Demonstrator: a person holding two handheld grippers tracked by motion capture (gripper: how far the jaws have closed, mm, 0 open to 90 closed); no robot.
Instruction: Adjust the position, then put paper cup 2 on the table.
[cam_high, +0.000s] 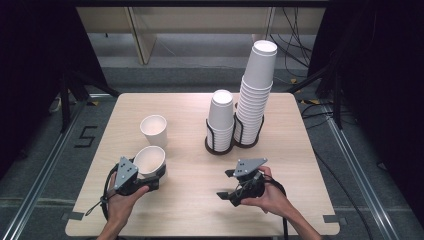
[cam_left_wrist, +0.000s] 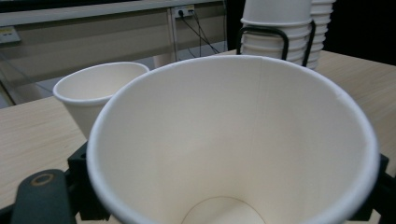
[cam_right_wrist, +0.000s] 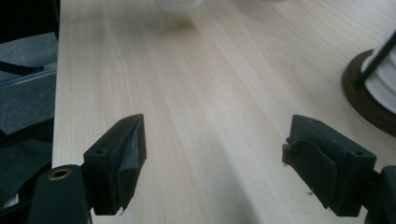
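White paper cup (cam_high: 149, 160) clamped in left gripper (cam_high: 145, 176) near table's (cam_high: 190, 200) front-left edge, right gripper (cam_high: 227, 184) wide open, empty.

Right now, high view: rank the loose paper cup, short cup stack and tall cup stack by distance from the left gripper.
1. Loose paper cup, just beyond the left gripper.
2. Short cup stack, centre-right.
3. Tall cup stack, farthest right.

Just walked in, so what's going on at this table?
A person works with a claw in each hand. The left claw holds a paper cup, tilted, just in front of a second cup standing on the table. The right claw is open with nothing in it. Two cup stacks stand in holders behind.
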